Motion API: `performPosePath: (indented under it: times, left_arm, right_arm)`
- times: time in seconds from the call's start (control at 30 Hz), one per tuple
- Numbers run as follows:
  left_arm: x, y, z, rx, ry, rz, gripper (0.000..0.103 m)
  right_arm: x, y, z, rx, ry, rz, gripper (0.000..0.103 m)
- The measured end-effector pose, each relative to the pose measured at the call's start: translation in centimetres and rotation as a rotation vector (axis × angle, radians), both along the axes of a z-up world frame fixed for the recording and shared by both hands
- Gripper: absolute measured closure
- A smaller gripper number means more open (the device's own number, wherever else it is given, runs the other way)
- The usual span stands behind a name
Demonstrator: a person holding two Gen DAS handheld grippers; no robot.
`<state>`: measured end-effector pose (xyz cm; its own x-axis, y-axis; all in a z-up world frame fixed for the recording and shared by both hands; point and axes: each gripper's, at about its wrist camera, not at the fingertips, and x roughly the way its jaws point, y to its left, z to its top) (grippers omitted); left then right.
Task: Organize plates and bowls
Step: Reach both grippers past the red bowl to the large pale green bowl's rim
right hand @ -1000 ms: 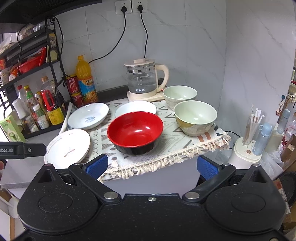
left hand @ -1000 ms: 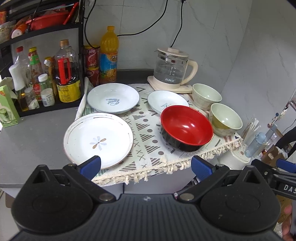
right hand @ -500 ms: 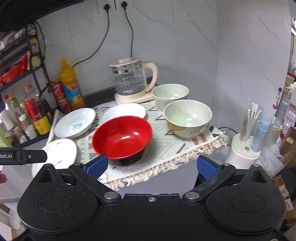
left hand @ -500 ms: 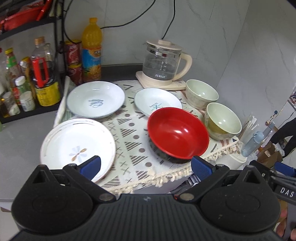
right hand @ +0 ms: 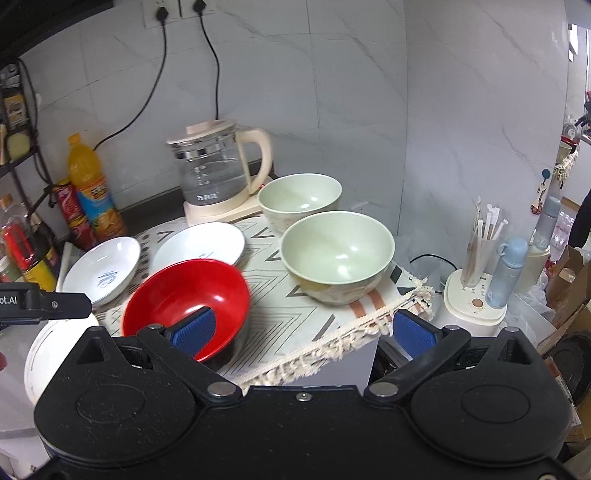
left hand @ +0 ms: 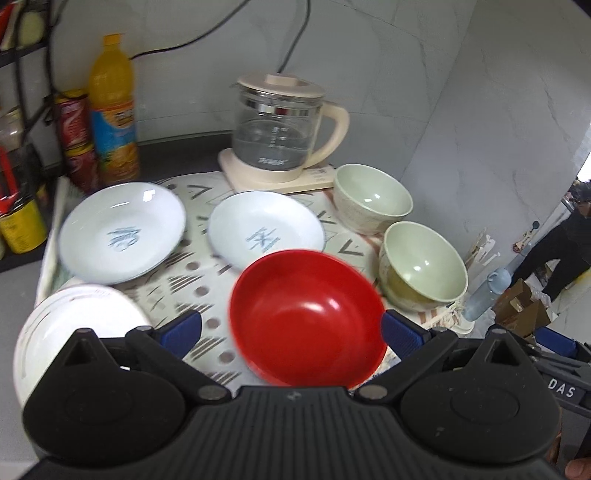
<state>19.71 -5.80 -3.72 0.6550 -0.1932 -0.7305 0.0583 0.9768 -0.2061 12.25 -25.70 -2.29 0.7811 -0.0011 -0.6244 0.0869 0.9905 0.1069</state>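
From the right wrist view we see things the left one cuts off: two wall plugs (right hand: 179, 5) at 12 o'clock, a cup of straws (right hand: 484, 240) and a small blue bottle (right hand: 508, 271) at 3 o'clock beyond the cloth's fringe. The left wrist view gives us more of the flat white plate (left hand: 74, 325) at 8 o'clock and shows the two shallow white dishes, the left dish (left hand: 122, 232) and the right dish (left hand: 266, 232), face on. Both views share the glass kettle (left hand: 280, 136) at 12 o'clock, the orange bottle (left hand: 112, 107) at 11 o'clock, and the patterned cloth (right hand: 291, 321) under the dishes. The red bowl (left hand: 306, 317) sits at the near edge of the cloth, with the near green bowl (left hand: 424, 269) at 2 o'clock from it and the far green bowl (left hand: 373, 199) behind that one, just beside the kettle's base. Our left gripper (left hand: 291, 330) has its jaws spread wide and empty, the red bowl showing between the blue pads below it; we cannot tell whether either pad touches it. Our right gripper (right hand: 304, 330) is also wide and empty, its left pad in front of the red bowl's rim, its right pad off the cloth's edge. Both grippers point forward and downward over the counter's near edge, and the left one's arm shows at 9 o'clock in the right view.
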Motion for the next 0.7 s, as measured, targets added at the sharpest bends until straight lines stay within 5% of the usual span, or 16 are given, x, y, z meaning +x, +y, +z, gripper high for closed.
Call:
performPosePath:
  times: [0.47,0.7]
  left_arm:
    - [9.1,-5.4,-1.8,-0.014,0.005,-0.182,0.007]
    - [12.6,-7.8,-2.9,-0.011,0.03,-0.25,0.013]
  right_arm:
    - [5.9,-3.8,-2.1,0.03,0.056,-0.114,0.001]
    - [7.7,-5.4,-3.1,0.06,0.073,-0.162,0.017]
